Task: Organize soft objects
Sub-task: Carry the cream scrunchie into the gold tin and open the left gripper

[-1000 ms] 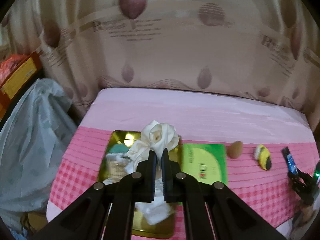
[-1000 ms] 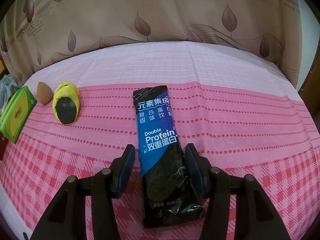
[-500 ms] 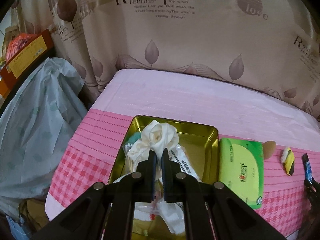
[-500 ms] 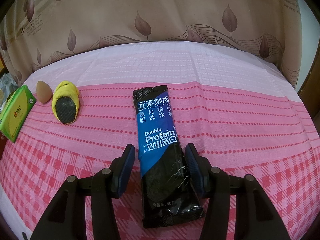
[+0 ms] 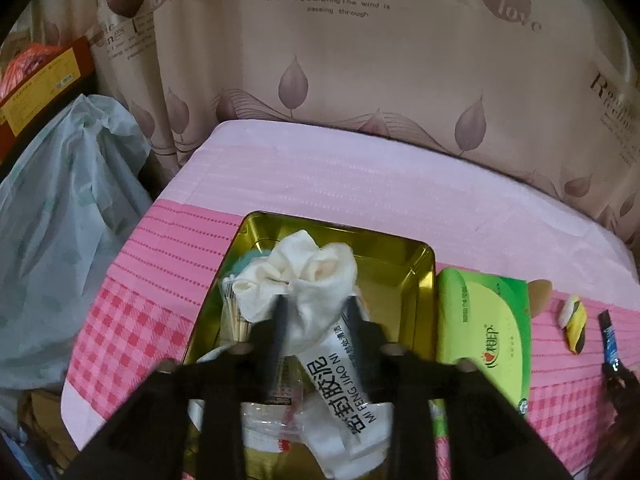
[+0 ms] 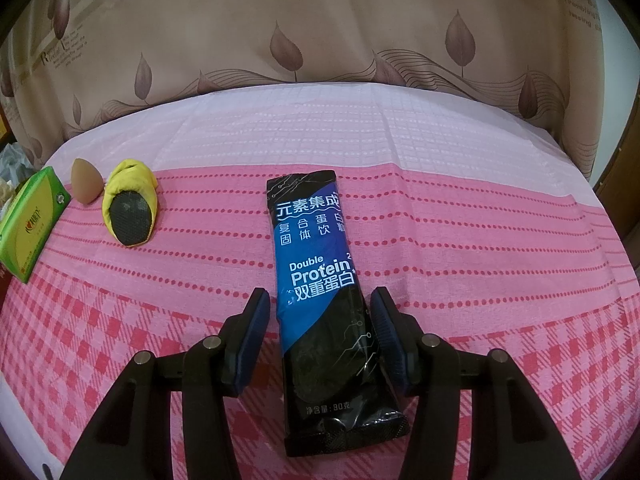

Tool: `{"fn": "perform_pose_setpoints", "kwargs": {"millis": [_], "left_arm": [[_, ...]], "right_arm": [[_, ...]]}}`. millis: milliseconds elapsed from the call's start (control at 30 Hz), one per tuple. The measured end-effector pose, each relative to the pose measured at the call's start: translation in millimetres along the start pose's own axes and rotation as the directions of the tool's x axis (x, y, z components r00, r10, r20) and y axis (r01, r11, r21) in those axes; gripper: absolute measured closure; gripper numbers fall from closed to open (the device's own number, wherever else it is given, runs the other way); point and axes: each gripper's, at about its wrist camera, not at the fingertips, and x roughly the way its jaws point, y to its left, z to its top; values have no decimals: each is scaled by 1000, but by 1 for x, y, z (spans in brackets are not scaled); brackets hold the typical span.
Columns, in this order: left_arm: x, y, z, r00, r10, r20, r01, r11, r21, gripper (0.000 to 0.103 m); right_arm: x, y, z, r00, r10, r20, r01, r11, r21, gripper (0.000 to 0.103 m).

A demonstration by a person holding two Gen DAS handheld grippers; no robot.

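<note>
In the left wrist view my left gripper (image 5: 316, 314) hangs low over a gold tin (image 5: 422, 276). Its jaws are opening, and a white fabric flower (image 5: 304, 276) sits loosely between the spread fingers, on top of packets in the tin. In the right wrist view my right gripper (image 6: 319, 308) stands open around a black and blue protein sachet (image 6: 312, 248) lying on the pink cloth. A small gap shows at each pad. A yellow and black soft pouch (image 6: 130, 208), a brown sponge (image 6: 84, 186) and a green tissue pack (image 6: 30, 220) lie to the left.
The tin also holds a white packet with black lettering (image 5: 340, 392) and clear wrappers. The green tissue pack (image 5: 480, 328) lies right beside the tin. A pale plastic bag (image 5: 60, 220) fills the space off the table's left edge. A leaf-patterned curtain (image 5: 360, 80) hangs behind.
My left gripper has dropped closer to the tin, and its jaws, pinched shut on the fabric flower before, now stand apart. The right gripper and the sachet have not moved.
</note>
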Motion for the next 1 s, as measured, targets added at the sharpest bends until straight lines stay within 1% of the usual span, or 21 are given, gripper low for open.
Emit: {"fn": "perform_pose_setpoints", "kwargs": {"millis": [67, 267, 467, 633, 700, 767, 800, 833, 1000], "left_arm": [[-4, -1, -1, 1000, -13, 12, 13, 1000, 11, 59], [-19, -8, -6, 1000, -14, 26, 13, 999, 30, 58], [-41, -9, -25, 998, -15, 65, 12, 999, 47, 58], [-58, 0, -52, 993, 44, 106, -48, 998, 33, 58], [-62, 7, -65, 992, 57, 110, -60, 998, 25, 58], [-64, 13, -77, 991, 82, 107, -84, 996, 21, 58], [-65, 17, -83, 990, 92, 109, -95, 995, 16, 58], [-67, 21, -88, 988, 102, 113, -104, 995, 11, 58], [-67, 39, -111, 980, 150, 129, -147, 989, -32, 58]], "right_arm": [[0, 0, 0, 1000, -1, 0, 1, 1000, -3, 52], [0, 0, 0, 1000, -8, -1, 8, 1000, -7, 52], [0, 3, -1, 1000, -15, -2, 15, 1000, -10, 52], [-1, 4, -1, 1000, -14, -1, 14, 1000, -10, 52], [-1, 4, -1, 1000, -16, -1, 16, 1000, -12, 53], [-1, 6, -1, 1000, -20, 0, 20, 1000, -16, 55], [-2, 6, -1, 1000, -20, 1, 20, 1000, -20, 60], [-2, 8, -1, 1000, -21, 4, 22, 999, -26, 62], [-5, 13, -3, 999, -40, 8, 40, 999, -32, 66]]}}
